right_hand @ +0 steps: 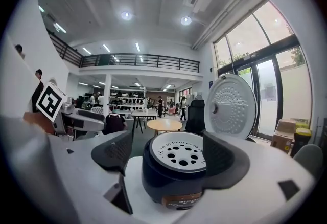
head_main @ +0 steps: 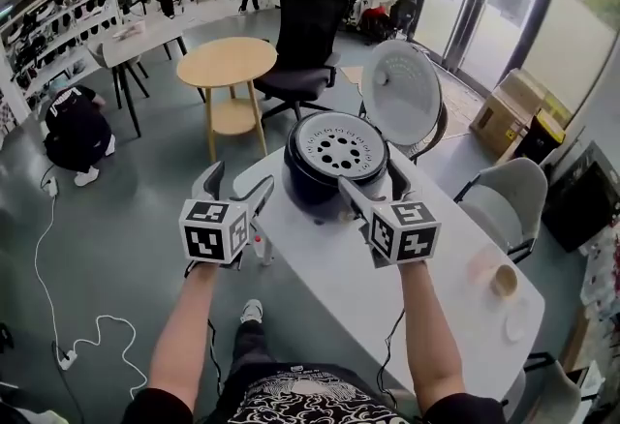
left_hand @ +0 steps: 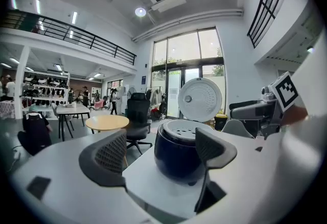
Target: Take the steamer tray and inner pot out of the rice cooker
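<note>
Left fingers: the left gripper (head_main: 235,185) has its fingers (left_hand: 110,154) spread wide with nothing between them; it hovers short of the rice cooker (head_main: 312,188), about over the left edge of the counter (head_main: 387,306).
Right fingers: the right gripper (head_main: 378,190) is also spread and empty; its fingers (right_hand: 225,161) frame the cooker from just in front, with no contact that I can see.
Steamer tray: the steamer tray (head_main: 339,146) sits flat in the cooker's mouth, holes up; its rim lies about level with the cooker's top (little to catch hold of).
Inner pot: hidden beneath the tray; no view shows it.
Cooker: it stands near the counter's far end, close to the left edge; its lid (head_main: 400,93) stands open and upright behind.
Beyond: a cup (head_main: 504,279) stands well apart, toward the counter's right edge.
Risk, grip: a thin, flush rim is likely to slip from the fingers or come up tilted; a lift from one side only could jam it in the pot.
Risk, cooker: so close to the edge, the body could slide or tip off if pulled sideways while tray or pot sticks; steadying it with one gripper seems wise.
Risk, lid: carrying the tray backward could knock the lid, which might swing down onto the fingers.
Risk, pot: a smooth wall, probably heavier than the tray, may slide out of a pinch.
</note>
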